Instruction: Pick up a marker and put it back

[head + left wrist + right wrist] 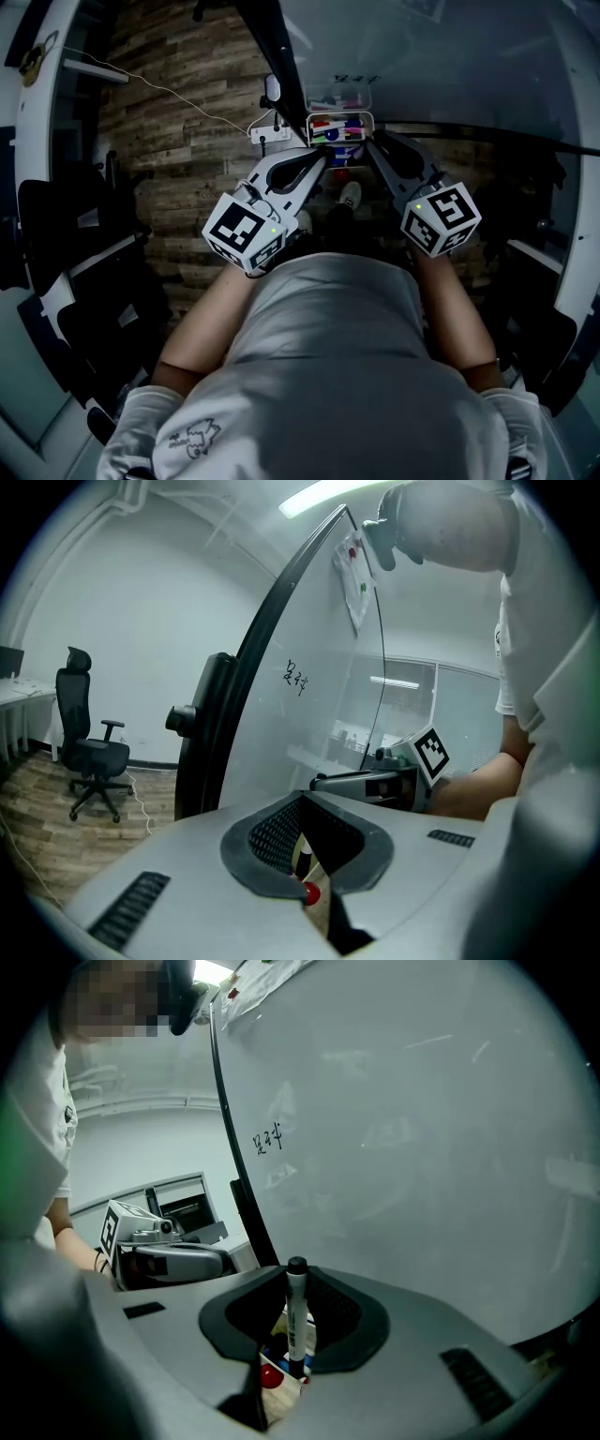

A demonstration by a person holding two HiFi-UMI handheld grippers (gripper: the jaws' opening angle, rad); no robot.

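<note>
A white marker with a black cap (297, 1321) stands upright between the jaws of my right gripper (296, 1340), which is shut on it. Below it lie red and blue markers (272, 1372) in the tray. In the head view the marker tray (339, 116) hangs at the whiteboard's lower edge with several coloured markers (336, 131) in it. My right gripper (369, 142) reaches its right end. My left gripper (322, 157) sits at the tray's left, jaws together with nothing in them. Through the slit of my left gripper (307, 878) a red cap (309, 893) shows.
The whiteboard (422, 1147) with small handwriting (267, 1138) stands right behind the tray. A black office chair (89, 752) stands on the wood floor (178, 159) at the left. A white cable (178, 98) runs to a power strip (267, 133). The person's feet (349, 195) are below the tray.
</note>
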